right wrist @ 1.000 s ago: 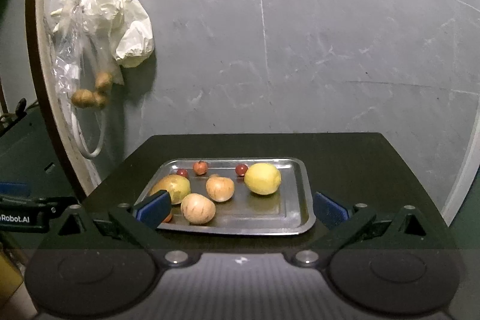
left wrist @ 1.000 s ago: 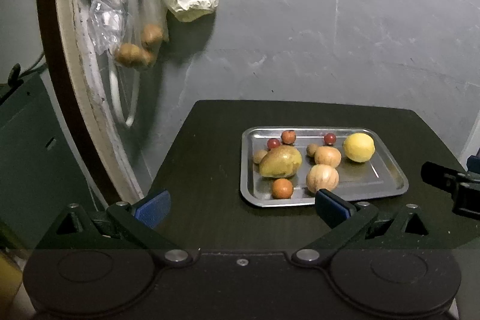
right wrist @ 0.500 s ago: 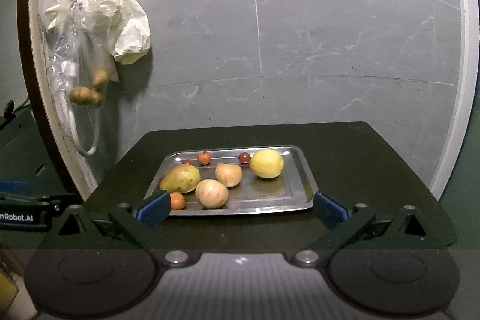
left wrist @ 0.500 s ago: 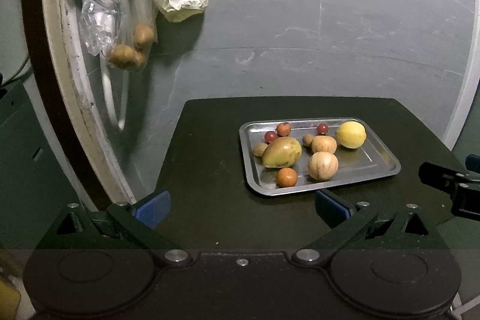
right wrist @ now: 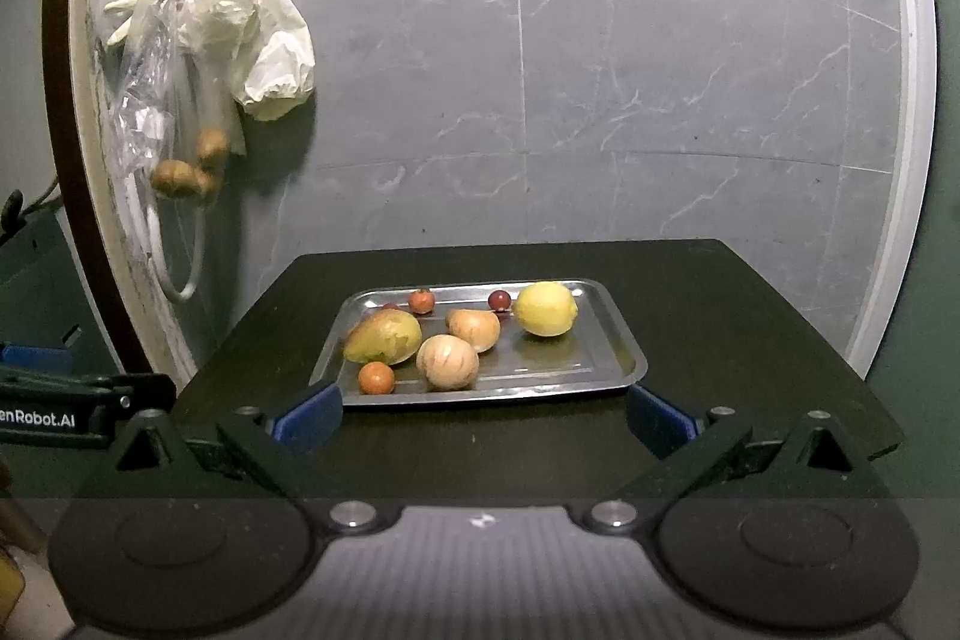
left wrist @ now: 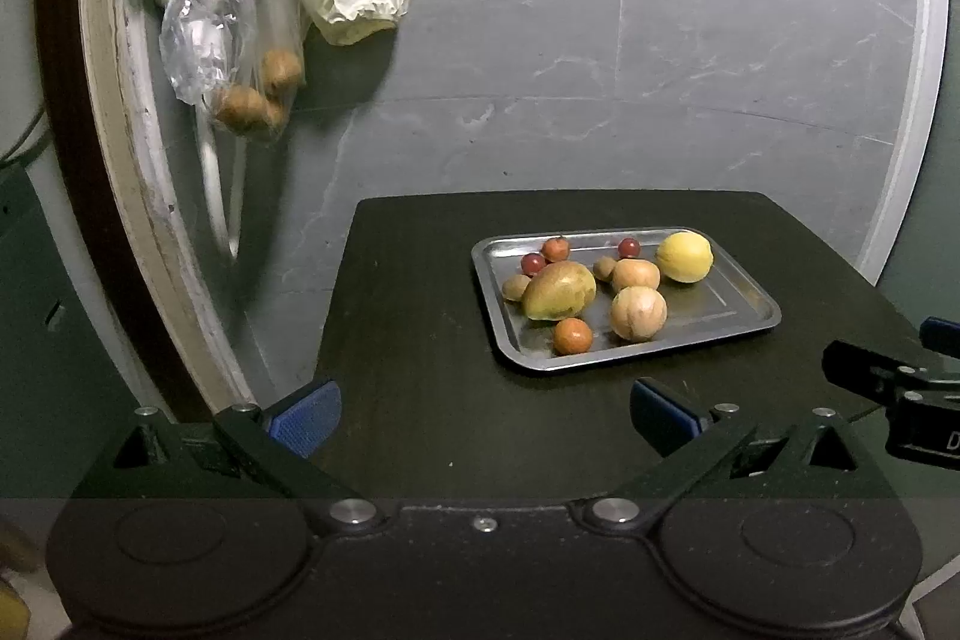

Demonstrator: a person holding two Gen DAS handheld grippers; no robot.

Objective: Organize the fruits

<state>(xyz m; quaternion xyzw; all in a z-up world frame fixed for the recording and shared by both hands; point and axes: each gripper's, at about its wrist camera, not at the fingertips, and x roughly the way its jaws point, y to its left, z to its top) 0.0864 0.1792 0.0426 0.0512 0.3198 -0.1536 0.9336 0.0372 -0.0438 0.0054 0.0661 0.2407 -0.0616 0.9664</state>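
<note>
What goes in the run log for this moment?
left gripper: open, empty | right gripper: open, empty | fruits: all on metal tray | table: nothing moved off yet

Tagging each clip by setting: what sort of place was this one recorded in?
Probably a corner of a home, kitchen or utility area, not a lab. A small dark table stands against a grey marble-look tiled wall; plastic bags hang beside it, and a metal tray holds fruit.
</note>
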